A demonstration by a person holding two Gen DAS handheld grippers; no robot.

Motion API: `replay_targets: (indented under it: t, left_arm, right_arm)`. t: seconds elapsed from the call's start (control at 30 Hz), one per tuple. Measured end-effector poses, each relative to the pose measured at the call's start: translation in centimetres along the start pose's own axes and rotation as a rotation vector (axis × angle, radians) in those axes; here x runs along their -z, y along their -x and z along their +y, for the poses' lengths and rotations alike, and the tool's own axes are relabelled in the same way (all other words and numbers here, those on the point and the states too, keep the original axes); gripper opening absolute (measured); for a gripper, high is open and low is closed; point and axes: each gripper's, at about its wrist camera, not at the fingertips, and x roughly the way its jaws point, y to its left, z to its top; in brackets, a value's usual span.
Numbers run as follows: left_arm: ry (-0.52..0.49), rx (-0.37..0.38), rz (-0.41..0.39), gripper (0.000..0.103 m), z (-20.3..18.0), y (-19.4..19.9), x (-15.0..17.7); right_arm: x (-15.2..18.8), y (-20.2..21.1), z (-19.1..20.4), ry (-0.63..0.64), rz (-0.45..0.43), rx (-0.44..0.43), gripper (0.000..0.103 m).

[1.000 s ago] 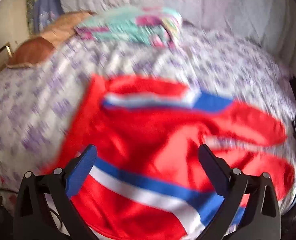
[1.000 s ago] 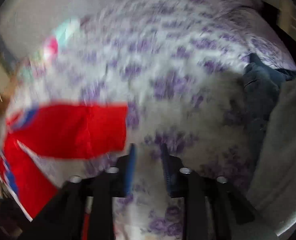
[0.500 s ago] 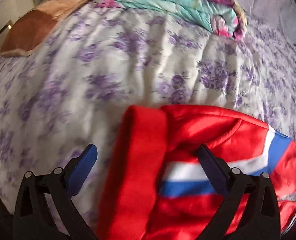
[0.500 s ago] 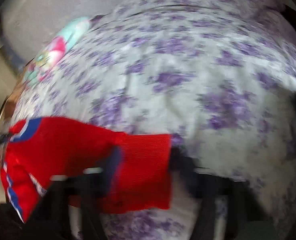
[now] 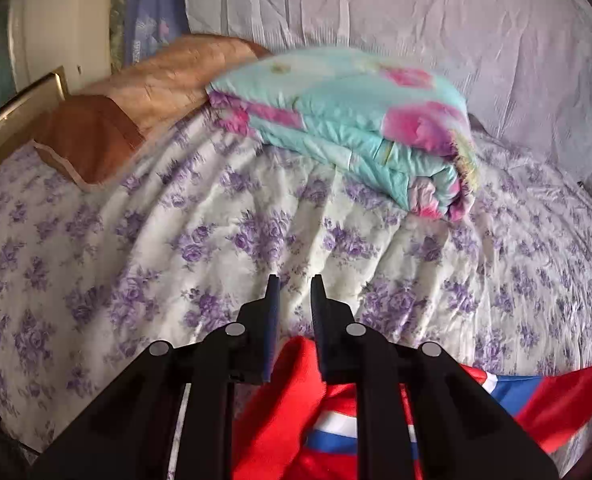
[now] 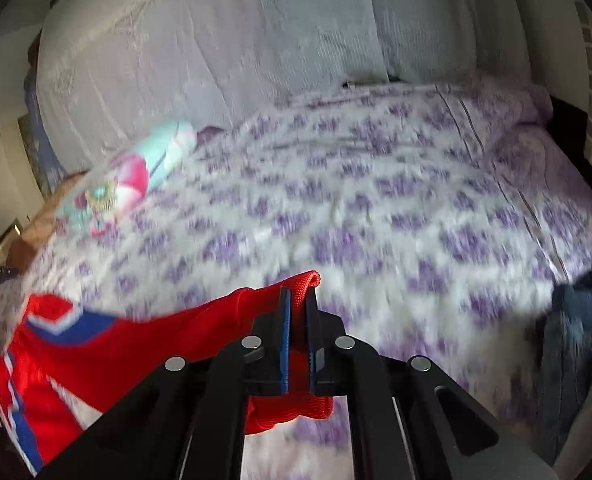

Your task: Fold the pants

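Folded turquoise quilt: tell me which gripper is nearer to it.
Left. The left gripper points toward the quilt just across the bedspread; the right gripper sits farther along the bed, its jaws clamping the red pants.

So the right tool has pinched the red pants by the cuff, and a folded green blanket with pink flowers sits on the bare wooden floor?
Not the floor. The left wrist view shows the folded blanket lying on the purple-flowered bedspread. The right tool does pinch the red pants by the cuff.

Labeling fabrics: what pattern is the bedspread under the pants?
Pale cream bedspread printed with purple flowers, clearest in the left wrist view.
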Motion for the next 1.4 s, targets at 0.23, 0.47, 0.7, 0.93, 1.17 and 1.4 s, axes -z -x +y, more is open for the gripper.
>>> replay_targets:
  t: [0.23, 0.47, 0.7, 0.93, 1.17, 1.4]
  left_arm:
    - [-0.183, 0.035, 0.209, 0.084, -2.5, -3.6, 3.1]
    - [-0.215, -0.016, 0.223, 0.039, -3.0, -4.8, 4.0]
    - [-0.190, 0.006, 0.150, 0.008, -2.6, -2.6, 3.6]
    - [-0.231, 0.071, 0.174, 0.039, -3.0, -3.5, 3.9]
    - [-0.247, 0.074, 0.232, 0.023, -3.5, -4.9, 3.7]
    - [-0.205, 0.098, 0.137, 0.008, -2.9, -2.4, 3.5]
  right_arm:
    - [2.7, -2.7, -1.4, -0.029, 0.146, 0.047, 0.007]
    - [5.6, -2.9, -2.9, -0.073, 0.185, 0.045, 0.007]
    - [4.9, -2.1, -2.9, -0.076, 0.144, 0.034, 0.007]
    - [5.4, -2.4, -3.3, -0.084, 0.168, 0.036, 0.007]
    - [5.8, -2.7, -3.1, -0.083, 0.176, 0.045, 0.008]
    - [5.6, -2.3, -3.0, -0.097, 0.142, 0.036, 0.007]
